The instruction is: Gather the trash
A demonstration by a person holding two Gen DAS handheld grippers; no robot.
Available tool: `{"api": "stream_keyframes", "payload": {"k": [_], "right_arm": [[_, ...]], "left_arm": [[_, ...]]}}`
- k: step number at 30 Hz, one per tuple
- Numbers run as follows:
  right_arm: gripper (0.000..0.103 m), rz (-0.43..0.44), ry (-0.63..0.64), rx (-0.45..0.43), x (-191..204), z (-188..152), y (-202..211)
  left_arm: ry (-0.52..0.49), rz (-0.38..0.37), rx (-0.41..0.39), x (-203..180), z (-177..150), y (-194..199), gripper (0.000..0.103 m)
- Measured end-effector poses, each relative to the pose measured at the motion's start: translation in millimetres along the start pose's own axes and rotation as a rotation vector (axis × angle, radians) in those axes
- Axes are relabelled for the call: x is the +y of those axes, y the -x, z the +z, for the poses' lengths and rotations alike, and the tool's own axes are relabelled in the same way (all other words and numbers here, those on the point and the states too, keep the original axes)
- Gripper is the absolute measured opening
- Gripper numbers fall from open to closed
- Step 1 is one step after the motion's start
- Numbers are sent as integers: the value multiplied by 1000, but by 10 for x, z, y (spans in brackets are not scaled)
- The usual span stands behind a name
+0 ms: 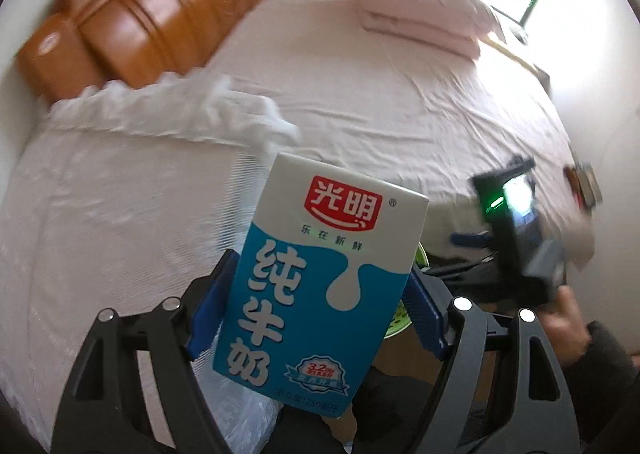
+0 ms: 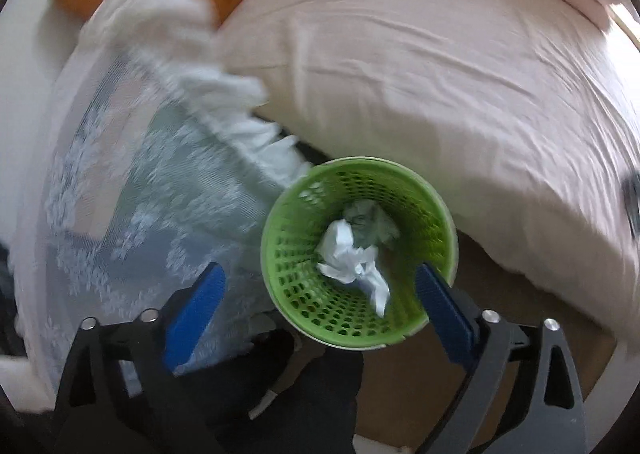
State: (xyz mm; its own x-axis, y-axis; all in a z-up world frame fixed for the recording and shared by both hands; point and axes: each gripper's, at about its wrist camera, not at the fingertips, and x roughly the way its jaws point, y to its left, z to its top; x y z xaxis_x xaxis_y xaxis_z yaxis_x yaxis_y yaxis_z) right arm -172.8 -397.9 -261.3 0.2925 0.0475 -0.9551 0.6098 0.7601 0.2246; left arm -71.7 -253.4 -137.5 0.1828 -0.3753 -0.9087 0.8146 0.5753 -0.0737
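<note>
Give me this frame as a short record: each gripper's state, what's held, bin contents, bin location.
left gripper: shut on milk carton, blue and white, held upright
right gripper: open, nothing between the pads, above the bin
bin: green perforated basket on the floor beside the bed
bin contents: crumpled white paper, with a greyer crumpled piece behind it
left of bin: white lace cover
task status: carton not yet in the bin

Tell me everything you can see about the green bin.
The green bin is a round plastic basket with walls full of small holes and a paler rim. It stands upright on the floor beside the bed, near a white lace cover. Inside lie crumpled white paper and a greyish wad. The right gripper hangs open above it, not touching.
</note>
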Motion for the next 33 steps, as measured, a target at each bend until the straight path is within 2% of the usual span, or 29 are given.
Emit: {"api": "stream_keyframes", "payload": {"k": [3, 5, 7, 10, 13, 17, 21, 24, 28, 33], "right_arm": [[101, -40, -52, -39, -302, -20, 253], [101, -76, -78, -64, -507, -28, 401], [101, -99, -97, -74, -672, -26, 490], [101, -133, -119, -78, -883, -68, 539], [101, -154, -133, -51, -1024, -132, 447], [101, -147, -149, -6, -1087, -177, 289], [101, -136, -106, -17, -891, -84, 303], [101, -112, -23, -68, -511, 140, 462], [101, -63, 170, -217, 318, 517, 904], [101, 24, 425, -464, 1545, 826, 1702]], "left_arm": [[-23, -39, 46, -184, 62, -291, 75], [-24, -77, 103, -321, 75, -543, 77], [-20, -100, 157, -438, 72, -826, 88], [-8, -105, 215, -547, 16, -1173, 95], [12, -90, 292, -644, -70, -1480, 95], [13, -55, 303, -700, -175, -1507, 95], [22, 5, 208, -567, -71, -1190, 95], [81, 73, 95, -321, 89, -753, 95], [184, 209, -76, 210, 207, 84, 95], [344, 345, -266, 851, 162, 1144, 95]]}}
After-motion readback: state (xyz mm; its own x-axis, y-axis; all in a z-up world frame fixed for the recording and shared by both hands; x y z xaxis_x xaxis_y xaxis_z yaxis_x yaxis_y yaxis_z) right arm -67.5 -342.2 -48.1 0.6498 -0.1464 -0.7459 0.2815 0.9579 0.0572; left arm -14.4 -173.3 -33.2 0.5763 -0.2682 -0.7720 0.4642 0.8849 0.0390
